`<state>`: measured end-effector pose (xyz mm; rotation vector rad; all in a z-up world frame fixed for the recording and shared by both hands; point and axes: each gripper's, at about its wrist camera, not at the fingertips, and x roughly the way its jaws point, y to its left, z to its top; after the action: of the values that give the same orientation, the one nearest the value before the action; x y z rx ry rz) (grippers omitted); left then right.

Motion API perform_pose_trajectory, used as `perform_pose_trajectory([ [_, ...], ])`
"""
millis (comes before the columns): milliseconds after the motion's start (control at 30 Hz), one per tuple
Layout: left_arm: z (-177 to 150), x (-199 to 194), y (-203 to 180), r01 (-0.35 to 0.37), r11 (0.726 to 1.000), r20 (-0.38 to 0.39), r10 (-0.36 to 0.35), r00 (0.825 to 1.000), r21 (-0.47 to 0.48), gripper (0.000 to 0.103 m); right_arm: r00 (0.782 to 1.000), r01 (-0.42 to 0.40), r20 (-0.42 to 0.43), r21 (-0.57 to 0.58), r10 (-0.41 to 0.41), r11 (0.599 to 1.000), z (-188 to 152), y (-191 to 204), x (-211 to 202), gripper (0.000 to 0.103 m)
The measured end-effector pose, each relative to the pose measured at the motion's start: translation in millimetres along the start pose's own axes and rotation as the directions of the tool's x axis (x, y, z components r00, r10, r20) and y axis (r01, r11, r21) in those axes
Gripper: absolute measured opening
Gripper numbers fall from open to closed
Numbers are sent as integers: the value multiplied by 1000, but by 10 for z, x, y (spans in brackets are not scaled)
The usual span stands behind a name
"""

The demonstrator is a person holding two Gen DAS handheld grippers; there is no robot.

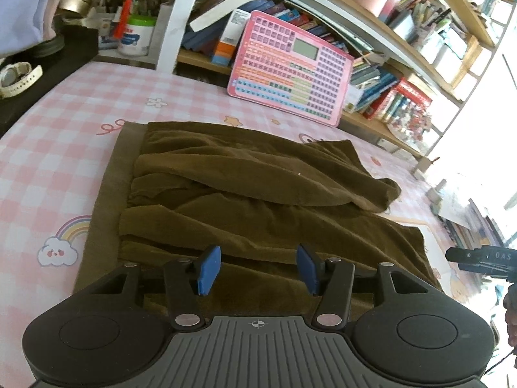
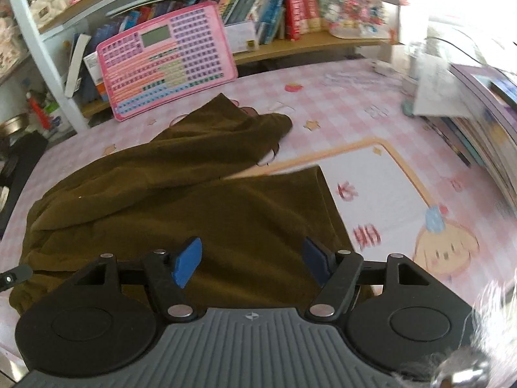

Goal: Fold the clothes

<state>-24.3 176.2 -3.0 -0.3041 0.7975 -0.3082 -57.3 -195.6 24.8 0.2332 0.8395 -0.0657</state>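
Left jaws: the left gripper [image 1: 258, 268] has its blue pads [image 1: 209, 270] standing apart at a middle width, and nothing is between them.
Right jaws: the right gripper [image 2: 250, 263] stands a little wider; its blue pads [image 2: 187, 265] are also free, with only air in the gap.
Cloth under the jaws: the brown garment [image 1: 245, 200] lies directly below and ahead of both grippers. No pad presses on it; whether the tips touch the fabric I cannot tell.
Cloth shape: it is folded over itself, with one layer lying across the other. In the left wrist view a flat band runs along its left edge. In the right wrist view one rounded end [image 2: 274, 126] points away toward the shelves, and a straight edge [image 2: 326, 190] lies at the right side.
Surface: the garment rests on a pink checked table cover [image 1: 48, 148] with cartoon prints, such as a rainbow cloud [image 1: 59, 247].
Other gripper: in the left wrist view a black part of the right gripper shows at the right border, beside the garment.
Behind: a pink toy keyboard board [image 1: 290, 68] leans on the bookshelf [image 1: 404, 74], apart from the garment.
Far left: a white wristwatch [image 1: 19, 79] lies on a dark surface, well apart from the cloth.
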Motion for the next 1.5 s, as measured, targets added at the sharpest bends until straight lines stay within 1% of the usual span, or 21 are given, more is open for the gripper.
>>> perform_pose_trajectory([
  [200, -15, 112, -300, -108, 992, 26, 110, 994, -65, 53, 997, -71, -13, -87, 71, 994, 428, -313, 314, 67],
  [367, -67, 223, -636, -194, 974, 38, 199, 979, -117, 53, 988, -154, -25, -224, 152, 962, 867, -559, 689, 68],
  [533, -229, 218, -1003, -253, 953, 25, 261, 965, -169, 53, 966, -260, -100, -403, 241, 877, 1211, -645, 1156, 68],
  [667, -361, 180, -1137, -313, 932, -10, 316, 949, -185, 53, 945, -327, -179, -536, 273, 779, 1335, -591, 1453, 68],
  [733, -385, 134, -1154, -340, 917, -10, 346, 938, -209, 53, 933, -360, -224, -582, 282, 729, 1382, -562, 1595, 68],
  [767, -387, 107, -1156, -350, 911, -6, 357, 934, -217, 53, 926, -378, -247, -576, 286, 725, 1409, -567, 1675, 68],
  [900, -405, 31, -1187, -376, 895, 4, 388, 922, -239, 53, 898, -434, -305, -500, 316, 749, 1518, -627, 1954, 66],
  [967, -421, 17, -1169, -360, 892, -5, 373, 928, -273, 56, 880, -470, -316, -467, 356, 749, 1546, -649, 1980, 62],
  [1000, -436, 12, -1161, -349, 891, -5, 363, 932, -291, 56, 868, -492, -320, -458, 380, 740, 1555, -651, 1962, 52],
  [1033, -442, 15, -1154, -343, 890, -5, 359, 933, -301, 57, 854, -518, -326, -457, 406, 723, 1560, -647, 1921, 38],
  [1067, -439, 31, -1148, -342, 889, -7, 356, 934, -304, 57, 840, -541, -332, -461, 429, 704, 1568, -642, 1874, 29],
  [1100, -425, 61, -1152, -342, 890, -11, 356, 935, -301, 57, 823, -567, -336, -465, 457, 680, 1583, -635, 1790, 5],
  [1200, -366, 133, -1170, -334, 898, -10, 346, 938, -287, 57, 746, -663, -344, -456, 570, 593, 1658, -614, 1427, 3],
  [1233, -343, 155, -1179, -328, 902, -6, 340, 940, -282, 57, 706, -704, -344, -439, 620, 558, 1699, -616, 1294, 3],
  [1300, -314, 191, -1194, -320, 906, -2, 332, 943, -276, 57, 583, -803, -315, -366, 749, 471, 1836, -652, 998, 3],
  [1333, -309, 207, -1200, -318, 907, -1, 331, 944, -276, 57, 530, -834, -267, -339, 805, 436, 1933, -681, 860, 3],
  [1367, -304, 222, -1205, -317, 907, -1, 329, 944, -276, 57, 503, -844, -202, -323, 841, 427, 2043, -711, 755, 3],
  [1400, -299, 237, -1211, -316, 908, -1, 328, 945, -276, 57, 499, -842, -131, -310, 857, 442, 2157, -739, 693, 3],
  [1433, -303, 241, -1215, -315, 908, -3, 327, 945, -278, 57, 507, -832, -64, -296, 859, 469, 2267, -764, 660, 3],
  [1467, -314, 237, -1219, -317, 906, -6, 329, 944, -279, 57, 546, -803, -10, -291, 838, 520, 2359, -772, 684, 3],
  [1500, -326, 232, -1224, -320, 905, -8, 331, 944, -280, 57, 605, -755, 25, -300, 796, 583, 2421, -752, 749, 3],
])
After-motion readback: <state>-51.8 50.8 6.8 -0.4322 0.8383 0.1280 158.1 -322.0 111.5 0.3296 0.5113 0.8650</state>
